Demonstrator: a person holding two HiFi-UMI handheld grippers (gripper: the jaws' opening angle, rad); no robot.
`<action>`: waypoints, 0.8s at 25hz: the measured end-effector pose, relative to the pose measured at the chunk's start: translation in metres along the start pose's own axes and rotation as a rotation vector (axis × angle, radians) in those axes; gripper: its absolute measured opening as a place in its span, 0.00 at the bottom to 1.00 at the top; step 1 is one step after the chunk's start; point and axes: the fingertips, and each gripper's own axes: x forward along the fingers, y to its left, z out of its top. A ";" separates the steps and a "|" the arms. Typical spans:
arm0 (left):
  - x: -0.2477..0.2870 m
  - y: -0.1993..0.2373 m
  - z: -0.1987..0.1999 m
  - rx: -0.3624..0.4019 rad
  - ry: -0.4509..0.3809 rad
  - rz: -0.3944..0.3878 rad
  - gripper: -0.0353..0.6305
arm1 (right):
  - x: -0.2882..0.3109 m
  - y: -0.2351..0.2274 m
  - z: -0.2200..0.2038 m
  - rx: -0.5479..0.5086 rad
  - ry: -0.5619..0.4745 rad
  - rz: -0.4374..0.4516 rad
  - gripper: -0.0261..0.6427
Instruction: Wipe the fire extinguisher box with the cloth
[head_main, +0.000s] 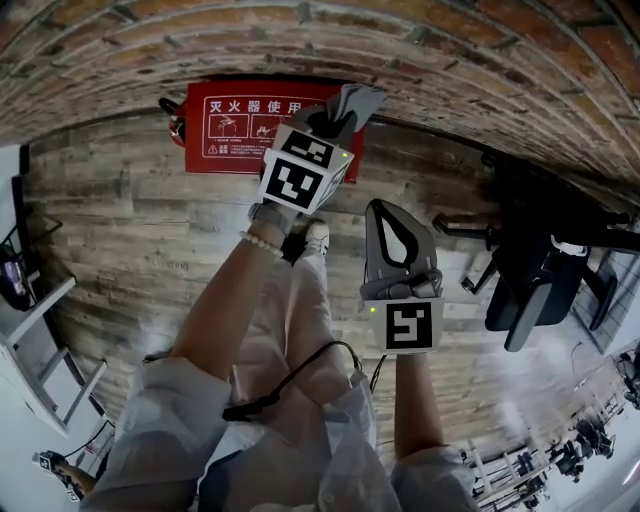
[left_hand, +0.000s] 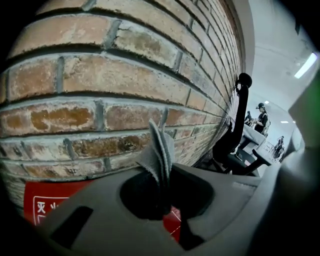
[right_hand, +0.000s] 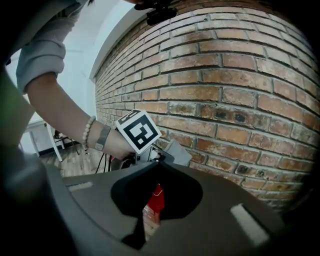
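While the left gripper (head_main: 330, 118) pinches a folded grey fabric cloth (head_main: 358, 100) over the red, white-lettered fire extinguisher box (head_main: 235, 125) at the foot of the brick wall (head_main: 450, 60) and the right gripper (head_main: 385, 208) hangs closed and empty, wiping looks about to begin, needing the cloth pressed onto the box.

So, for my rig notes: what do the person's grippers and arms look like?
The left gripper and right gripper are grey with tapering jaws, each carrying a white cube with black square markers and a green light. The left wrist wears a bead bracelet and grey band; sleeves are short, pale.
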 end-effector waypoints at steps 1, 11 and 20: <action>0.004 0.001 -0.002 -0.002 0.016 0.002 0.06 | 0.000 0.000 -0.001 0.004 0.004 -0.001 0.05; 0.037 0.013 -0.027 -0.061 0.153 0.006 0.06 | 0.001 -0.004 -0.014 0.011 0.038 -0.011 0.05; 0.051 0.024 -0.038 -0.095 0.228 0.049 0.06 | 0.007 -0.009 -0.013 0.022 0.036 -0.012 0.05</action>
